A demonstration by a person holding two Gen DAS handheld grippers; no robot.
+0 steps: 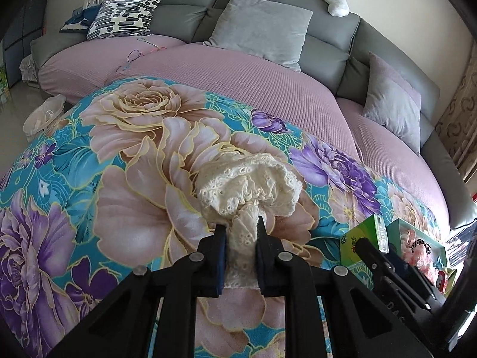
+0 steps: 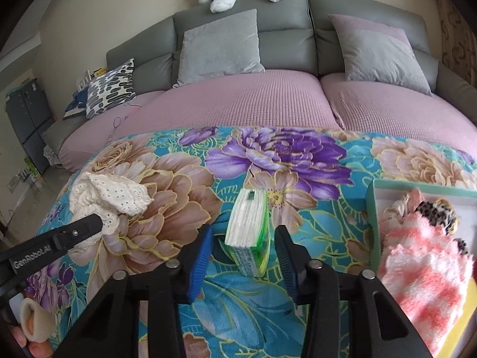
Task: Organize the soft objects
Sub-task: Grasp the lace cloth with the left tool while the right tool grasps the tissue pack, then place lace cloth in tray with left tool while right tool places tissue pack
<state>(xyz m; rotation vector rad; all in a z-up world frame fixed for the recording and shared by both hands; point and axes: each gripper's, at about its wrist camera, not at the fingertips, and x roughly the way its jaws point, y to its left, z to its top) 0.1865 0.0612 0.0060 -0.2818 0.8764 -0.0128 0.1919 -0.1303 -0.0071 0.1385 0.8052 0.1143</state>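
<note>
Left gripper: the left gripper (image 1: 240,235) squeezes a bunch of the cream lacy cloth with little holes (image 1: 249,183). Its two black fingers are close together, with lace pinched between them.
Right gripper: the right gripper (image 2: 244,249) is spread wide and holds nothing. A green and white pack of tissues (image 2: 249,226) lies between its fingers, but I see no touching.
Where the cloth is: it sits on the big flowery blanket in teal, pink and purple (image 1: 89,179), on the left side, well apart from the box.
Where it may go: the mint-green box with a white inside (image 2: 372,205) is on the right. A fluffy pink and white sock (image 2: 423,277) and a leopard-spot soft thing (image 2: 438,211) are already inside.
Step now: I think the cloth is about to be lifted and carried over to the box.
How to do it well: keep the squeeze firm, lift high so the loose end does not drag, pass over the tissue pack, and let go only above the box.
Watch out: lace can slip out or snag.
</note>
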